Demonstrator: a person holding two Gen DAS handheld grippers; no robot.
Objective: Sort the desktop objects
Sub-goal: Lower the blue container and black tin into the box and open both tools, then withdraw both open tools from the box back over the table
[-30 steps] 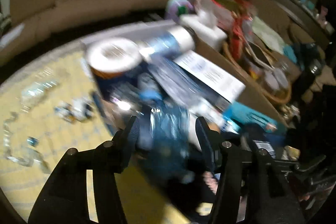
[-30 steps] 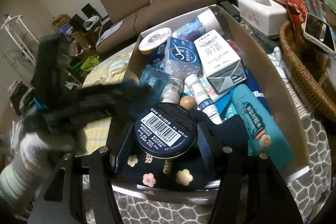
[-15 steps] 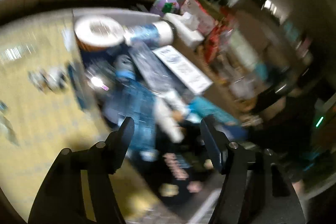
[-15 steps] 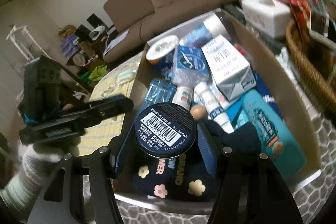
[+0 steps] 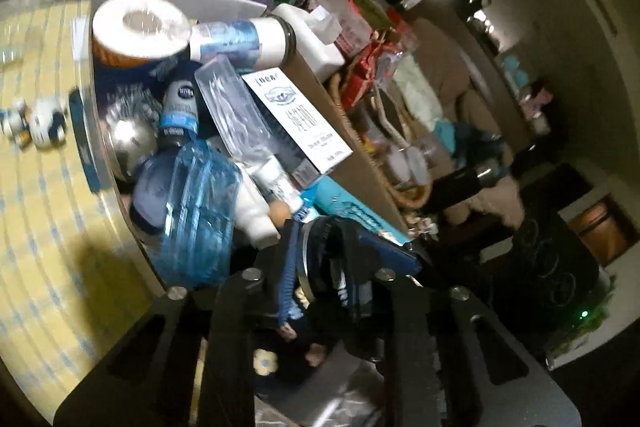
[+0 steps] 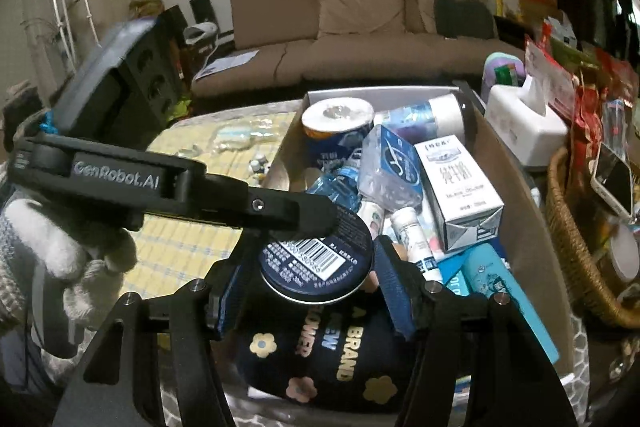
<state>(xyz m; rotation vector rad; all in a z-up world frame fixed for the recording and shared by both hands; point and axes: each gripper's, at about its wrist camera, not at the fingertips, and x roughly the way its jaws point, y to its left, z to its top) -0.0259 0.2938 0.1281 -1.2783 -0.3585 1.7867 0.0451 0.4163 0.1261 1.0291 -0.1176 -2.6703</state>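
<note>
The right tongs (image 6: 314,255) grip a round tin (image 6: 316,263) by its sides, base towards the camera. The left tongs (image 5: 318,227) reach in from the left. Their jaws have just been closing and now stand shut, with the far edge of the tin between them as far as the left wrist view shows. A gloved hand (image 6: 52,255) carries the left tongs. The tin is dark blue with a silver rim, and its base bears a white barcode label and fine white print. It hangs above the near end of a cardboard box (image 6: 516,187), over a dark cloth (image 6: 328,359) printed with flowers and gold letters. The box is packed full. A paper roll (image 6: 336,115) stands in the far left corner, a white bottle (image 6: 432,115) lies along the far wall and a white carton (image 6: 456,187) is tilted at the middle. A clear blue bottle (image 5: 196,219) lies by the left wall, a teal tube (image 6: 508,303) lies by the right wall, and small white tubes are between them. Left of the box a yellow checked cloth (image 6: 192,239) lies mostly open, with only a few small items on it. To the right a wicker basket (image 6: 568,247) stands just beside the box wall, holding a phone (image 6: 612,179) and packets. A white tissue box (image 6: 520,119) stands near the far right corner. A brown sofa (image 6: 360,27) closes the background.
</note>
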